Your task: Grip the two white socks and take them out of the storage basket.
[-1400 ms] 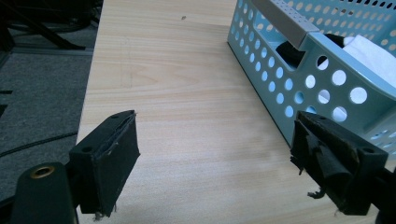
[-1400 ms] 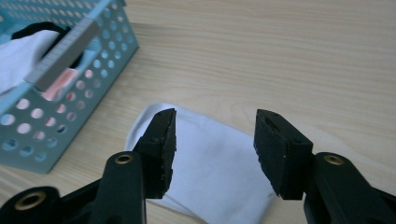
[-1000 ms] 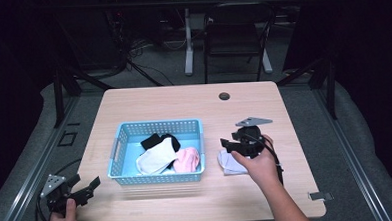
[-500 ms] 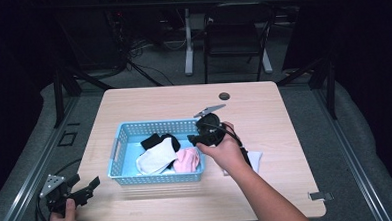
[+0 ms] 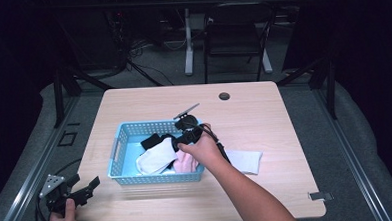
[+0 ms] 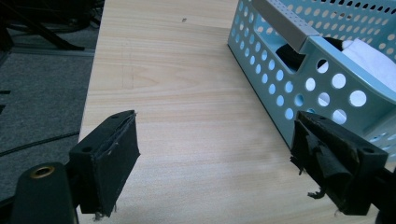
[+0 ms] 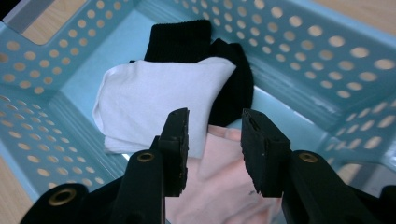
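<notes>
The right hand-held gripper (image 5: pixel 178 140) has swung over the basket (image 5: pixel 116 144), jaws closing, ungripped, above the white sock (image 7: pixel 154 100) lying crosswise.

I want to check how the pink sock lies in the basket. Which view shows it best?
The right gripper view: the pink sock lies close below the tongs, partly under the white sock. The high view shows a small pink patch beside the hand. The left gripper view gives the basket's wall, no pink.

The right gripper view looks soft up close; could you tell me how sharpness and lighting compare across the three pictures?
Right gripper view: the socks are sharp and evenly lit, the tool slightly soft. Left gripper view: the basket is crisp, with no glare. High view: the table is bright, the surroundings dark.
</notes>
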A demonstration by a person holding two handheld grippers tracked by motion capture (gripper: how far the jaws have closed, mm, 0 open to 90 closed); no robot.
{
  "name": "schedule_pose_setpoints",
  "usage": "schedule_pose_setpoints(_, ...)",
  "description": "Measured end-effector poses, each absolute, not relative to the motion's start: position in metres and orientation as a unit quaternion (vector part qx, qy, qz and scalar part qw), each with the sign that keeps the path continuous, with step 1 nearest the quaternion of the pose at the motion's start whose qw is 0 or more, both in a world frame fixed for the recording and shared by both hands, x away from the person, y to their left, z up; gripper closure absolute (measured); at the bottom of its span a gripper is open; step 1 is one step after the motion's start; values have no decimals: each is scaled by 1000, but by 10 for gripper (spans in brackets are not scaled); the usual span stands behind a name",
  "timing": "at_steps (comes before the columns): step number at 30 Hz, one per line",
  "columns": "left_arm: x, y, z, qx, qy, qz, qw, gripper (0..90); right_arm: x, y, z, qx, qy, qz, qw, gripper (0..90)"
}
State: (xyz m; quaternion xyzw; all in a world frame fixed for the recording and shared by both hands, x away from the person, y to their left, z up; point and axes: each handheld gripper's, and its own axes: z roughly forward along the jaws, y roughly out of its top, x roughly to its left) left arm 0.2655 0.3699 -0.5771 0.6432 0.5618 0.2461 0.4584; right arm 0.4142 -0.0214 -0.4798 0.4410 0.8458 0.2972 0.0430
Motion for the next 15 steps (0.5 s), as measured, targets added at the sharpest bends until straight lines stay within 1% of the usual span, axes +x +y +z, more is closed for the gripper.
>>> schedule_pose_setpoints(2, 266, 370, -577, 643, 562, 246, 459, 151, 419, -17, -485, 450, 844, 291, 20, 640)
schedule_pose_setpoints(3, 266, 370, -577, 643, 562, 246, 459, 151, 419, -17, -485, 450, 844, 291, 20, 640)
schedule_pose_setpoints(4, 266, 370, -577, 643, 562, 246, 459, 151, 426, -12, -490, 465, 839, 282, -8, 652)
schedule_pose_setpoints(6, 266, 370, -577, 643, 562, 246, 459, 151, 430, -6, -496, 479, 833, 275, -21, 659)
schedule_pose_setpoints(15, 265, 370, -577, 644, 561, 246, 459, 151, 444, 12, -515, 499, 836, 228, -34, 667)
